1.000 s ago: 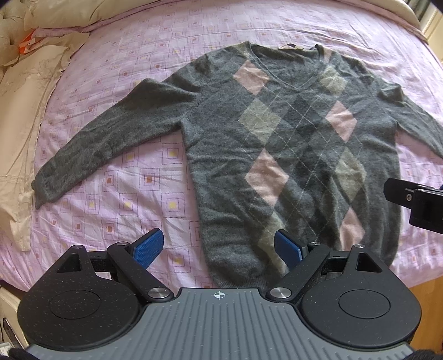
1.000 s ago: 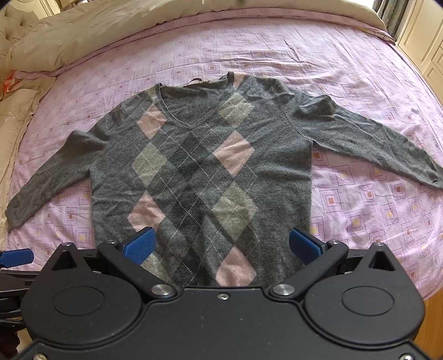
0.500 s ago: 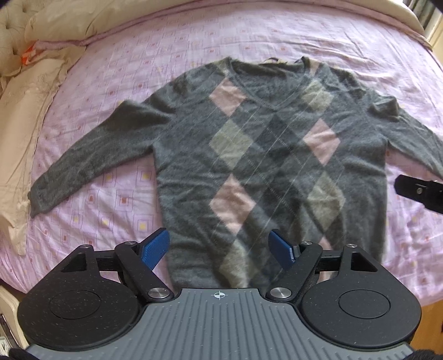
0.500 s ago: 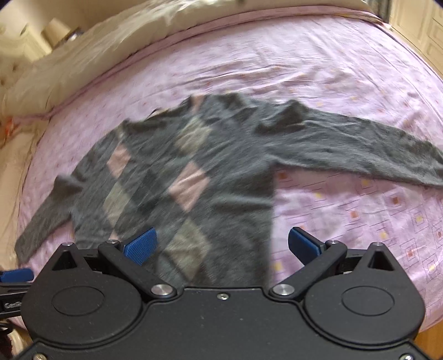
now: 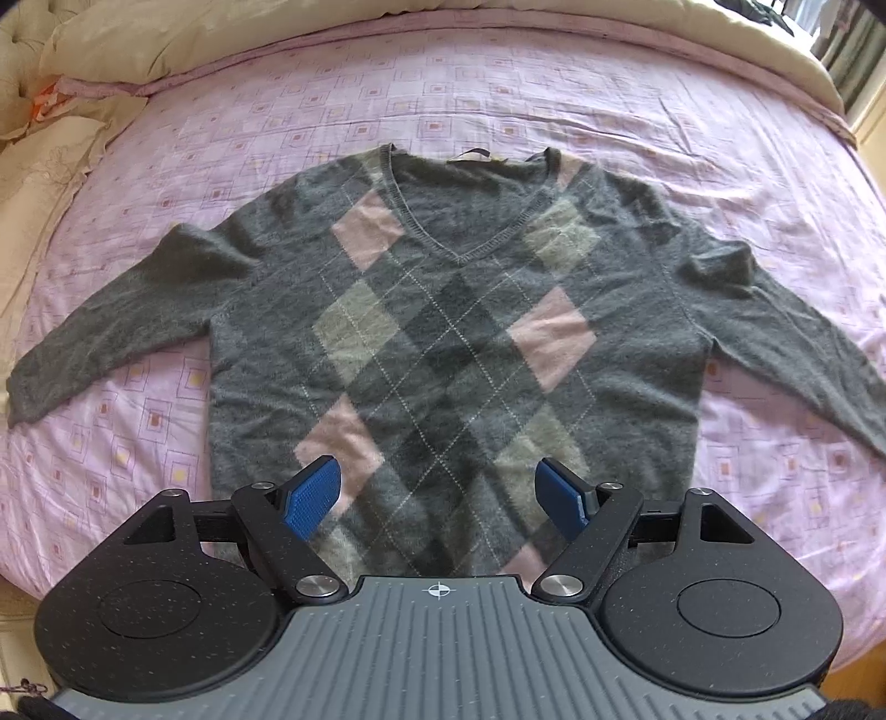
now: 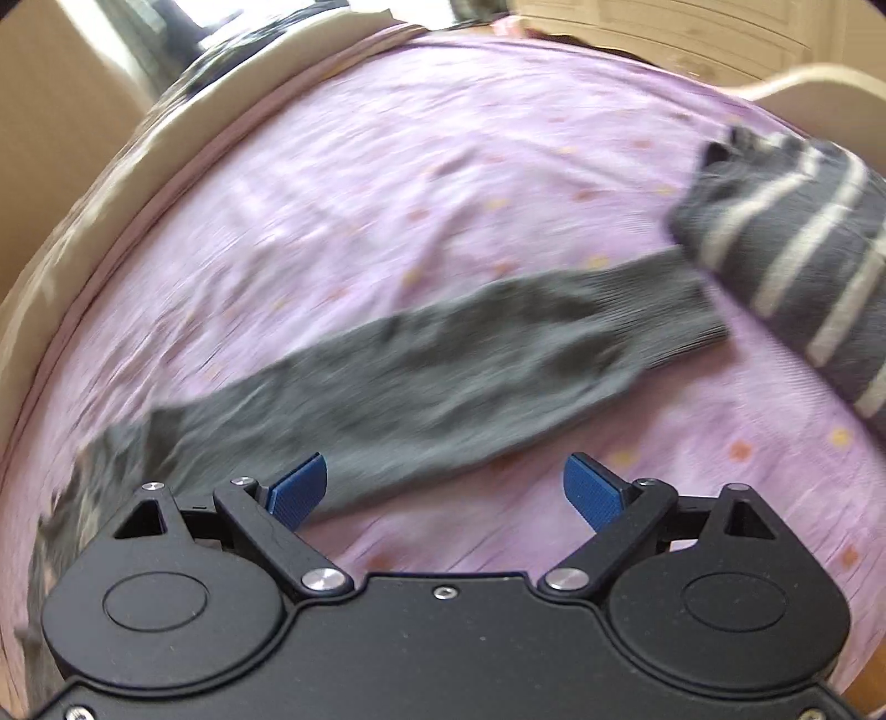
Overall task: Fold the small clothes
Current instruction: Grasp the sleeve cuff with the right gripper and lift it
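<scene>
Surface: a bed covered by a lilac sheet (image 5: 498, 111) printed with small nested squares, lightly creased. At the far left and along the head lie cream bedding (image 5: 138, 39) and a tufted cream headboard (image 5: 16, 50); a small orange item (image 5: 47, 102) sits in the folds, identity unclear. At the far right, a strip of curtain or window, too small to judge.

Task item: a grey V-neck sweater (image 5: 459, 343) lies flat and face-up in the middle of the sheet, neck away from the camera, both sleeves spread outward and angled down. The knit is fuzzy, with an argyle front of pink, pale green and dark grey diamonds crossed by thin dotted lines.

Left gripper (image 5: 437, 493): jaws spread wide, empty, blue ribbed pads (image 5: 313, 493) poised over the sweater's hem; contact cannot be judged.

Right wrist view is motion-blurred. The sweater's right sleeve (image 6: 443, 376) runs diagonally across the sheet, ribbed cuff to the right. A grey garment with white stripes (image 6: 797, 243) lies at the far right, overlapping the cuff end. Right gripper (image 6: 448, 493): jaws wide apart, empty, near the sleeve's lower edge.
</scene>
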The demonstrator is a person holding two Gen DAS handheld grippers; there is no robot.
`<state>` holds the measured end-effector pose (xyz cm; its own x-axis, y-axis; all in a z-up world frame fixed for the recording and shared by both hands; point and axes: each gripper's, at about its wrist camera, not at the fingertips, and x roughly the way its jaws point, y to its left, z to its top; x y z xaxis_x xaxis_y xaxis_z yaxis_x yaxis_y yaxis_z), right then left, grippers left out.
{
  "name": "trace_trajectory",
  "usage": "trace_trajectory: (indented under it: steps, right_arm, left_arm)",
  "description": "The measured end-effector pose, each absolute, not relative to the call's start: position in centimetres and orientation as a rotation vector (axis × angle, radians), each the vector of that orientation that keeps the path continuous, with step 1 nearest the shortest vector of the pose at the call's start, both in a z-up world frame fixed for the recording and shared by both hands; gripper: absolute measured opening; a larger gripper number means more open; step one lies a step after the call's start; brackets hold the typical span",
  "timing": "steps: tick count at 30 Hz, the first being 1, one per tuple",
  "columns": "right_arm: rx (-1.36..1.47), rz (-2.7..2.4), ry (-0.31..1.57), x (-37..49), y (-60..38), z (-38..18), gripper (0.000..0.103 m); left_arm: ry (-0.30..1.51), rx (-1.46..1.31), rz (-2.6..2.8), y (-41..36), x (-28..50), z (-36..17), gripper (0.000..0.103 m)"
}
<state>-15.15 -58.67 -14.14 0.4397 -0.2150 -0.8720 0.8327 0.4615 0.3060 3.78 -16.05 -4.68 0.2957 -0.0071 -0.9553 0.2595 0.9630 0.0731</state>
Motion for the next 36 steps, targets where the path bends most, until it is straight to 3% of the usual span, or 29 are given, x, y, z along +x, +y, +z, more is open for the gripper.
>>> trace_trajectory:
  steps: [11,14,15,17,18,23,36]
  right_arm:
    - [1.049,-0.886,0.717,-19.1,-65.8,-18.5,0.095]
    - [1.042,-0.886,0.705,-18.8,-66.3,-18.7,0.088]
    - [1.026,-0.897,0.717,-18.7,-66.5,-18.7,0.078]
    - [0.979,-0.922,0.747,-18.4,-66.7,-18.5,0.045]
    - [0.978,-0.919,0.771,-18.3,-67.0,-18.6,0.011]
    - [0.891,-0.893,0.797,-17.5,-66.4,-17.0,0.012]
    - [0.499,-0.475,0.73,-2.6,-51.8,-2.5,0.012]
  left_arm:
    - [1.27,0.302,-0.126,-18.0,3.6,-5.7,0.077]
    - [1.27,0.306,-0.114,-17.9,3.7,-5.8,0.077]
    - [1.268,0.304,-0.112,-17.8,3.7,-5.8,0.077]
    - [1.265,0.305,-0.108,-17.5,3.8,-5.9,0.077]
    - [1.263,0.306,-0.106,-17.4,3.8,-6.0,0.077]
    - [1.249,0.306,-0.11,-16.1,4.1,-6.5,0.077]
    - [1.216,0.28,-0.176,-9.5,7.2,-7.7,0.077]
